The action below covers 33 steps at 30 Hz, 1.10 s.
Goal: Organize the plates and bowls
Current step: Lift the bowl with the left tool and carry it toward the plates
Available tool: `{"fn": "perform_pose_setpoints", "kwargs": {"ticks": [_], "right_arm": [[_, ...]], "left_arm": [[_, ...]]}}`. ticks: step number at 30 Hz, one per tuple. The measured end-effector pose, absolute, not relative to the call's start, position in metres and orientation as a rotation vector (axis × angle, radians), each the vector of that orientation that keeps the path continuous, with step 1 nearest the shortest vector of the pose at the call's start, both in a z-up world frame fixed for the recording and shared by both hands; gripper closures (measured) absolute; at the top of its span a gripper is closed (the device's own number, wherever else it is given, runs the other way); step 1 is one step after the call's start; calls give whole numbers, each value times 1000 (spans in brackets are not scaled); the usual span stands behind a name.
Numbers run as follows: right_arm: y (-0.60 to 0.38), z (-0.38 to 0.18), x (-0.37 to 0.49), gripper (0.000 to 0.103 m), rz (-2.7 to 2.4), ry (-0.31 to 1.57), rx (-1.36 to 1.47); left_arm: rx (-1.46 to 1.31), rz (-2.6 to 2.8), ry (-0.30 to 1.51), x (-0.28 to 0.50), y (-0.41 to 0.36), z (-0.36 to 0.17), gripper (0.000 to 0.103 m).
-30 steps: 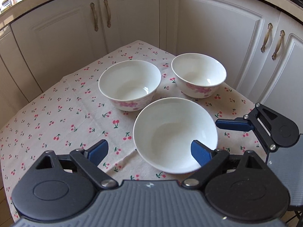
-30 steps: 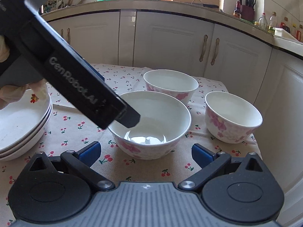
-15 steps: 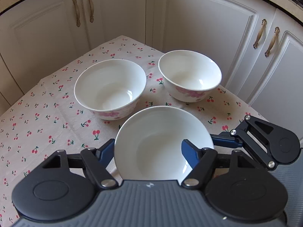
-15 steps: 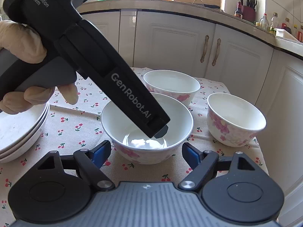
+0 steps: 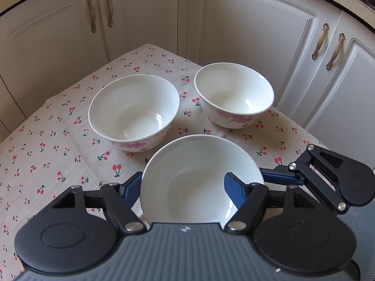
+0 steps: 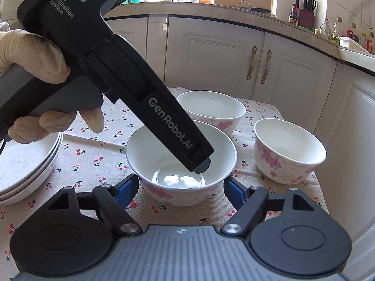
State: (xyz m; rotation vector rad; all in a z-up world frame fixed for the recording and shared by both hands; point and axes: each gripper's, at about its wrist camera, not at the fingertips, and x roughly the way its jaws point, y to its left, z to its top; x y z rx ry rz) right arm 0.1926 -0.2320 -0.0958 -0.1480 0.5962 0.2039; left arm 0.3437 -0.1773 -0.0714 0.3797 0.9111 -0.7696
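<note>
"DAS Data Acquisition System" and "GenRobot.AI" are read on the left gripper (image 6: 202, 164), angled steeply down, its jaws clamped across the near bowl's (image 6: 180, 161) rim; that bowl is also pinched at both sides by the right gripper (image 6: 181, 187).

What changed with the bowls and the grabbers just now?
The left gripper moved in over the near bowl and its jaws narrowed. The right gripper closed its jaws onto that bowl's sides. The two far bowls and the stacked plates stayed put.
</note>
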Motion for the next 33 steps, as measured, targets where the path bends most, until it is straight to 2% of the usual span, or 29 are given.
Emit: {"fn": "perform_pose_setpoints", "kwargs": {"ticks": [13, 33], "right_arm": [[-231, -87, 190, 20, 222, 619, -158], [-219, -53, 113, 20, 331, 624, -204]], "left_arm": [[379, -778, 923, 335, -174, -68, 30], [340, -740, 892, 245, -141, -43, 30]]}}
